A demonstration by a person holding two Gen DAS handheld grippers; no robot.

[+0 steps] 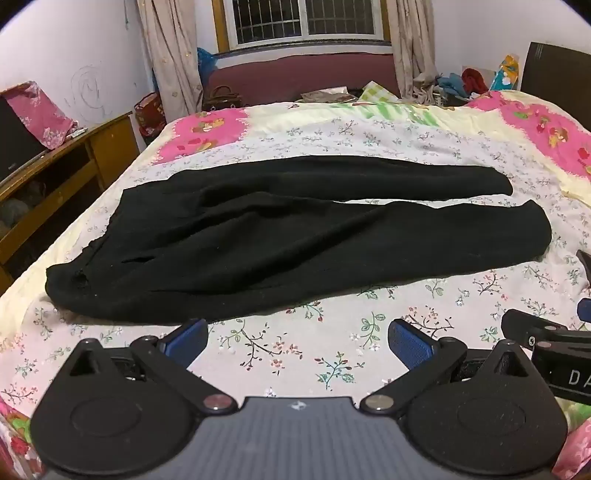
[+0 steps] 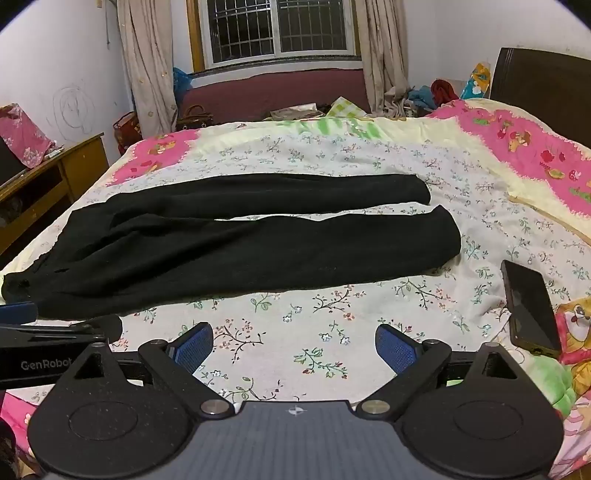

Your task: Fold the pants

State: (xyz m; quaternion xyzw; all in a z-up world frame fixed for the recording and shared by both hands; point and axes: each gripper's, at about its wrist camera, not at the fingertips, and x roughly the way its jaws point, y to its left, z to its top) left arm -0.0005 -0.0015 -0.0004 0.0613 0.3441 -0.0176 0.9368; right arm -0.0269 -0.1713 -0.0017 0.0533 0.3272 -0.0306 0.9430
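Left wrist view shows the left gripper [image 1: 297, 339] with its two blue-padded fingers [image 1: 410, 341] spread wide and nothing between them, hovering over the white floral bedsheet [image 1: 295, 343]. Right wrist view shows the right gripper [image 2: 293, 345] likewise gaping, its two blue pads [image 2: 395, 349] apart and empty above the same sheet.

Just beyond both grippers lies one pair of black fabric pants [image 1: 258, 236], spread flat across the bed, waistband toward the left edge, two legs running rightward with a thin strip of sheet showing between them. One dark phone [image 2: 530, 308] rests on the sheet well right of the leg ends.

Pink cartoon-print patches border the sheet. Farther out stand a wooden cabinet [image 1: 70, 166] on the left, one barred window [image 1: 306, 20] between two pale curtains [image 1: 173, 55], and a dark headboard [image 2: 543, 81] on the right.
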